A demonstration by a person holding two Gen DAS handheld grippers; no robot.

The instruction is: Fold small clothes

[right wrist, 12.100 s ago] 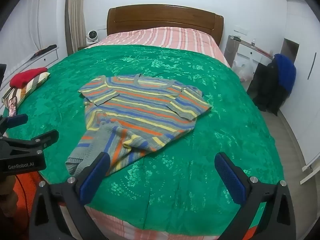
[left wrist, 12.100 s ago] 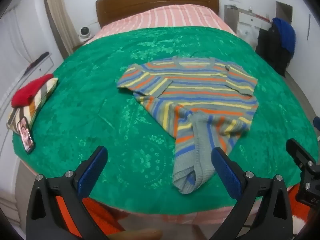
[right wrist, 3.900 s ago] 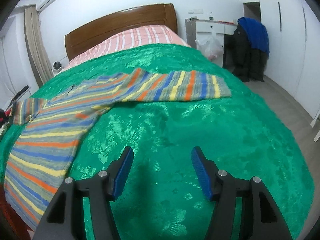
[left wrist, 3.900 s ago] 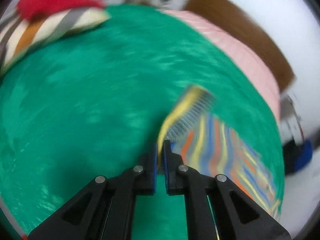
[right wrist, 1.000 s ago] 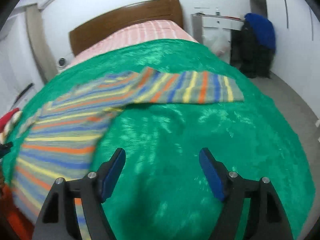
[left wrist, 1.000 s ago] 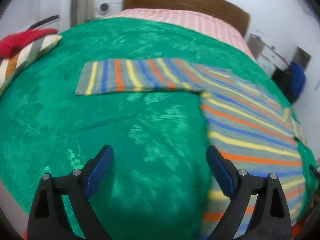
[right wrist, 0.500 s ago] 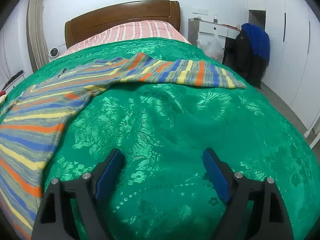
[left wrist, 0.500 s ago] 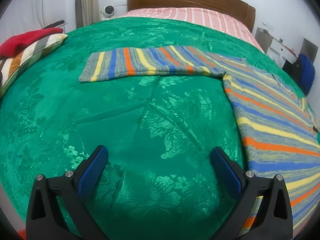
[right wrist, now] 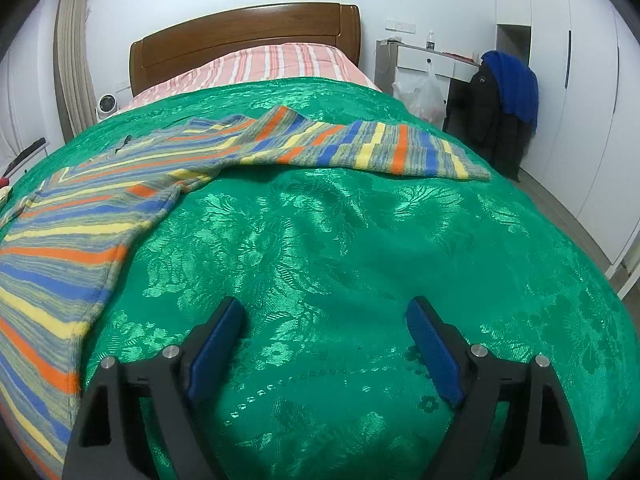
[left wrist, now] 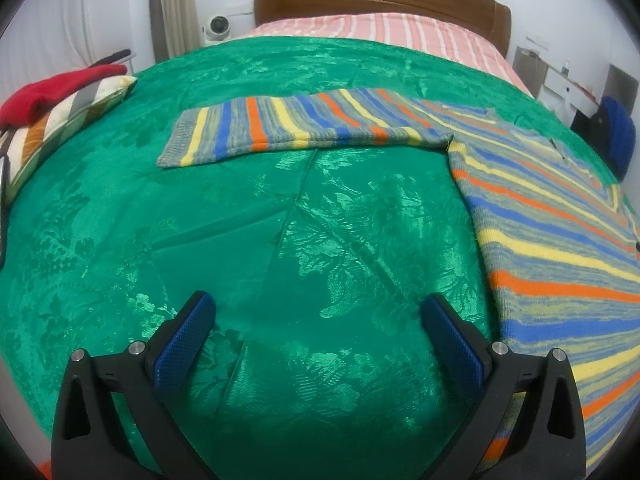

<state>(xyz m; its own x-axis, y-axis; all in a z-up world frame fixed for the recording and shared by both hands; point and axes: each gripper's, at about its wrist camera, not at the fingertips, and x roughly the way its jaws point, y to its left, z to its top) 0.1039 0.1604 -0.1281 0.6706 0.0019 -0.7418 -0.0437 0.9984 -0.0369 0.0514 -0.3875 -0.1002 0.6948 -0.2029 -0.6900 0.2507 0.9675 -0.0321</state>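
A striped sweater (left wrist: 552,240) in grey, blue, yellow and orange lies spread flat on the green bedspread (left wrist: 280,220). One sleeve (left wrist: 296,128) stretches out to the left in the left wrist view. The other sleeve (right wrist: 360,148) stretches right in the right wrist view, with the sweater's body (right wrist: 60,240) at the left. My left gripper (left wrist: 316,312) hovers open over bare bedspread, left of the sweater's body. My right gripper (right wrist: 326,316) is open over bare bedspread (right wrist: 340,248), right of the body. Neither holds anything.
A striped cushion (left wrist: 60,120) with a red item (left wrist: 52,90) on it sits at the bed's left edge. The wooden headboard (right wrist: 248,40) and pink striped sheet (right wrist: 272,64) are at the far end. A chair with dark and blue clothes (right wrist: 504,92) stands to the right of the bed.
Both views have steadied and tilted slightly over the last second. Both grippers' jaws stand a little wider than a second ago. The sweater has not moved.
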